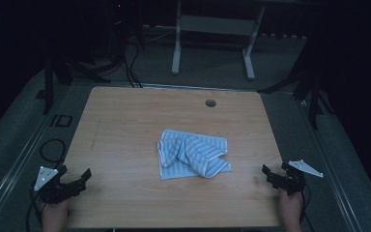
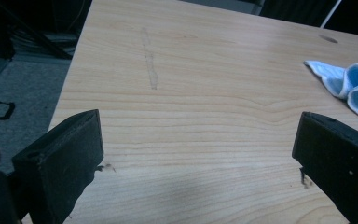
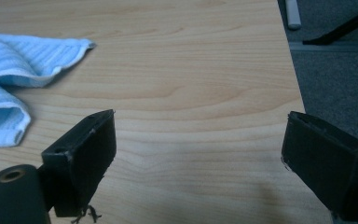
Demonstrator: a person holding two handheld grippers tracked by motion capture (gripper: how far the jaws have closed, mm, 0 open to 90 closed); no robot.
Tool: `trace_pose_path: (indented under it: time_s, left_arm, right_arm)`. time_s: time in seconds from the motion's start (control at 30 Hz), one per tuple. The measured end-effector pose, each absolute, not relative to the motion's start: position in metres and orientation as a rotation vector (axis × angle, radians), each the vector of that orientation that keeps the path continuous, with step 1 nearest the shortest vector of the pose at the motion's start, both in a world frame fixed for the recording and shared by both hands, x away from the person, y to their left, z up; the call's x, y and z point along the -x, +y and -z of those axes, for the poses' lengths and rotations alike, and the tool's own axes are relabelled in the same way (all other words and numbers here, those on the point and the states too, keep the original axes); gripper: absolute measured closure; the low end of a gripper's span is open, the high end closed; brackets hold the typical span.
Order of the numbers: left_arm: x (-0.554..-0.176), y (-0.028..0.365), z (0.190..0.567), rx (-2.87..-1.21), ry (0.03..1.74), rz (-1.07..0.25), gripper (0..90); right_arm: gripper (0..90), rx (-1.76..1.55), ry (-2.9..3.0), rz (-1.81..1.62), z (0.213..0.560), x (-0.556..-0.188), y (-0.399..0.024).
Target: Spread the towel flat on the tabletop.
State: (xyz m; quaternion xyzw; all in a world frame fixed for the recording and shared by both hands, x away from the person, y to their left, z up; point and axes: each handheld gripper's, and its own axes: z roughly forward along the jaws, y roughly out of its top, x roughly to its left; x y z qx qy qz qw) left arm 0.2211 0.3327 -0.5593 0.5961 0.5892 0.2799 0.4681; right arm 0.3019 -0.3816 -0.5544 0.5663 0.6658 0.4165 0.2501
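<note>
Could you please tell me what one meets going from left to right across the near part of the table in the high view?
The left black two-jaw claw, open at the table's left edge → the crumpled blue-and-white striped cloth towel on the light wooden table → the right black two-jaw claw, open at the right edge.

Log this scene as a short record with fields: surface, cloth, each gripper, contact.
surface: wooden table, small round hole near its far edge
cloth: blue-and-white striped towel, crumpled and partly folded over itself, near the table's middle
left gripper: at the near left corner, jaws open, nothing between them
right gripper: at the near right edge, jaws open, nothing between them
contact: both grippers apart from the towel
</note>
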Motion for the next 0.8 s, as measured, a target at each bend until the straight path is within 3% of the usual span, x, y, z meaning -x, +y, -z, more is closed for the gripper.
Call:
trace_pose_path:
  time_s: [0.17, 0.4, 0.5, 0.67, 0.8]
  left_arm:
    - [-0.220, 0.336, 0.557, -1.476, 1.450, -0.671, 2.5]
    - [-0.227, 0.337, 0.556, -1.704, 1.434, -0.624, 2.5]
    - [-0.230, 0.335, 0.556, -1.717, 1.422, -0.589, 2.5]
    - [-0.238, 0.320, 0.550, -1.822, 1.366, -0.596, 2.5]
    - [-0.246, 0.303, 0.549, -1.893, 1.320, -0.531, 2.5]
  right_arm:
    - [9.8, -1.533, 1.847, -1.136, 0.555, -0.302, -0.380]
    - [10.8, -1.467, 1.961, -1.112, 0.552, -0.301, -0.373]
    - [13.1, -1.448, 2.016, -1.121, 0.552, -0.301, -0.371]
    - [14.0, -1.371, 2.108, -1.114, 0.548, -0.300, -0.356]
    - [14.6, -1.306, 2.178, -1.111, 0.542, -0.302, -0.340]
